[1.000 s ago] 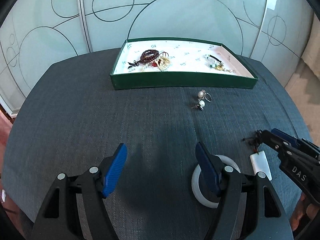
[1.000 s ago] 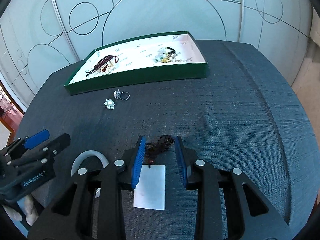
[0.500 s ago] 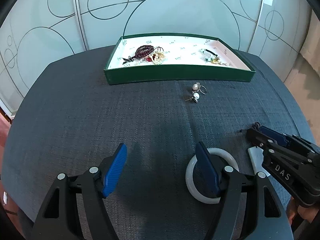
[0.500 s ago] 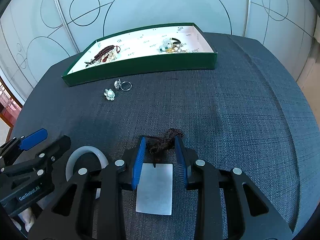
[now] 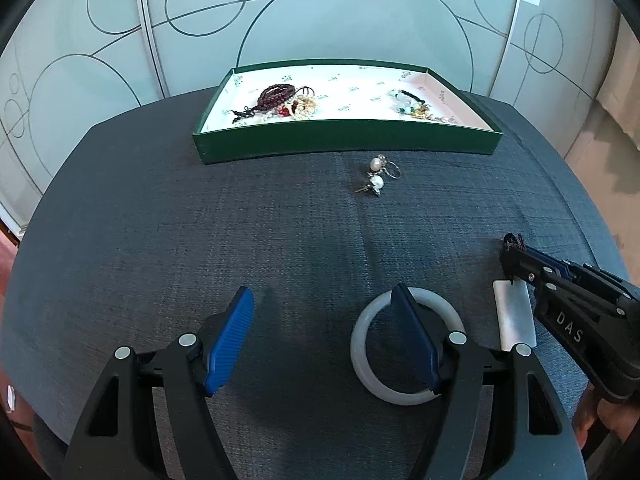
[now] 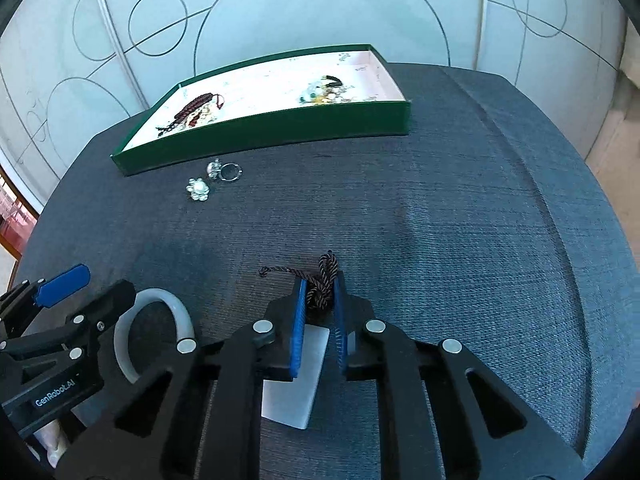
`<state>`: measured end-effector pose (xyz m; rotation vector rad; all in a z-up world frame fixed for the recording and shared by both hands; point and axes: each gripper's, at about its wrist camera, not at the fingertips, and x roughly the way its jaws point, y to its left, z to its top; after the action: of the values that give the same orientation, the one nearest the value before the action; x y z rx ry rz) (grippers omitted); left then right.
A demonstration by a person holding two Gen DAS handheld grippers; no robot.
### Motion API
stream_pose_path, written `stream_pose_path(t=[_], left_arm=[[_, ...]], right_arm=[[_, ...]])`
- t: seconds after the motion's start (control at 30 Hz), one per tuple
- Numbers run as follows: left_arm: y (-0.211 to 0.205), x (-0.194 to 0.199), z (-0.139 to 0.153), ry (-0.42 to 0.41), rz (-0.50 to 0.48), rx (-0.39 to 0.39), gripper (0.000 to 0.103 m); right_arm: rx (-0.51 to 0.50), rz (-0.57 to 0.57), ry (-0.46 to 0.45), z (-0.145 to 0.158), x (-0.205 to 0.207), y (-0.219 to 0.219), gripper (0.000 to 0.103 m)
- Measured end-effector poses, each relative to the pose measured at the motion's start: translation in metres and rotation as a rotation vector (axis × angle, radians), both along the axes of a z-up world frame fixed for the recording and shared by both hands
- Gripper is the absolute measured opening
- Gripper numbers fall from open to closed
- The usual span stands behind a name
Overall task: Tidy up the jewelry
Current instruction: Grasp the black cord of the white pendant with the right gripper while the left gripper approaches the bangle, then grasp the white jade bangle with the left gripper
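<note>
Right gripper clamped on pendant's dark cord.
White pendant plate under its fingers; left gripper wide, white bangle around one finger.

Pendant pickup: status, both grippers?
Right gripper shut on pendant cord; white pendant flat on cloth. Left gripper open, one finger over white bangle. Path to green tray unobstructed.
</note>
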<state>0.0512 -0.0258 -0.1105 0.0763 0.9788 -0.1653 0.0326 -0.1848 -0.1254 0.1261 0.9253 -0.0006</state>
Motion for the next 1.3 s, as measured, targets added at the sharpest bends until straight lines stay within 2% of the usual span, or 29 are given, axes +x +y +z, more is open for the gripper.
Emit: stream_pose_path(t=[0.53, 1.3], left_arm=[[-0.019, -0.010, 0.000, 0.004, -0.034, -0.002, 0.075], [-0.033, -0.015, -0.008, 0.024, -0.062, -0.031, 0.076]], right_arm=[[0.005, -0.044, -0.020, 0.006, -0.007, -0.028, 0.013], [0.008, -0.044, -0.020, 0.006, -0.008, -0.024, 0.013]])
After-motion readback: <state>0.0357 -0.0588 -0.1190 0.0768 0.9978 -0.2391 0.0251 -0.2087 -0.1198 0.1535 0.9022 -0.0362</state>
